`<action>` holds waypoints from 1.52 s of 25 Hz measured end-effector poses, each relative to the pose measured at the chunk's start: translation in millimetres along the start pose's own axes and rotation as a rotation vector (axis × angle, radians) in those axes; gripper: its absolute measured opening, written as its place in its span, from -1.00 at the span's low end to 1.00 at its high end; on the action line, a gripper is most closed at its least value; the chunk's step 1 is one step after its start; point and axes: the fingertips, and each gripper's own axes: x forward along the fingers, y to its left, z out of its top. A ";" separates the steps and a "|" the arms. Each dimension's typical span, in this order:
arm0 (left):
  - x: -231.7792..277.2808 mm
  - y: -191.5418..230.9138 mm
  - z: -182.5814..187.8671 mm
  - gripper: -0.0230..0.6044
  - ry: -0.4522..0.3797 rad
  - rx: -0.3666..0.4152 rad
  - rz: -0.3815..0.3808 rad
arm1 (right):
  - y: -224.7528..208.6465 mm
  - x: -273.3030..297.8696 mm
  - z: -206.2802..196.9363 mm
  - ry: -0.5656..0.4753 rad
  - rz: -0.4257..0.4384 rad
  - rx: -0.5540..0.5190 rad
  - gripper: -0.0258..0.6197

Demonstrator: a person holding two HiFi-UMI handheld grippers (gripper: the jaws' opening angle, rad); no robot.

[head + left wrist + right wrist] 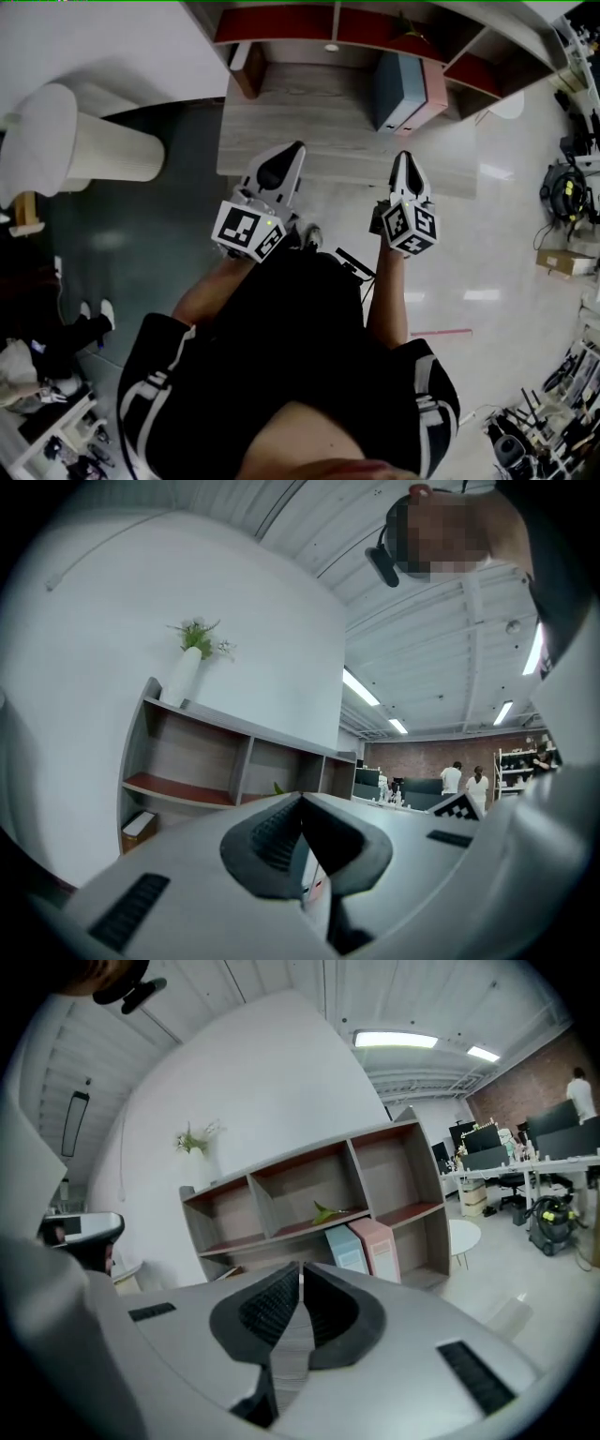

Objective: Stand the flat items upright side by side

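Left gripper (296, 150) & right gripper (405, 157), fingers together, empty, hang over desk (300, 117); blue file box (394, 89) & pink file box (433, 94) stand upright, touching, at back right: prob. stiff, light; grip top edges.

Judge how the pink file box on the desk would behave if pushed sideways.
The pink file box stands tall and narrow, so it probably tips, though the blue box beside it would likely stop a fall that way. Its flat sides look rigid, not floppy.
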 end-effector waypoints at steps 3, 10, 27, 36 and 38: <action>-10.2 8.2 7.1 -0.85 -0.005 0.016 -0.001 | 20.5 -16.8 8.0 -0.012 0.003 -0.006 -0.82; -33.8 29.7 15.1 -0.85 -0.009 0.027 -0.016 | 69.5 -46.4 3.1 -0.008 -0.033 -0.055 -0.84; -53.2 32.0 2.5 -0.85 0.001 0.011 -0.061 | 106.5 -73.5 -13.1 -0.005 -0.033 -0.086 -0.84; -57.4 24.8 2.1 -0.85 -0.003 0.005 -0.078 | 103.5 -78.9 -17.6 -0.004 -0.048 -0.076 -0.84; -58.3 23.4 1.4 -0.85 -0.002 0.003 -0.078 | 103.8 -80.5 -18.5 -0.003 -0.048 -0.076 -0.84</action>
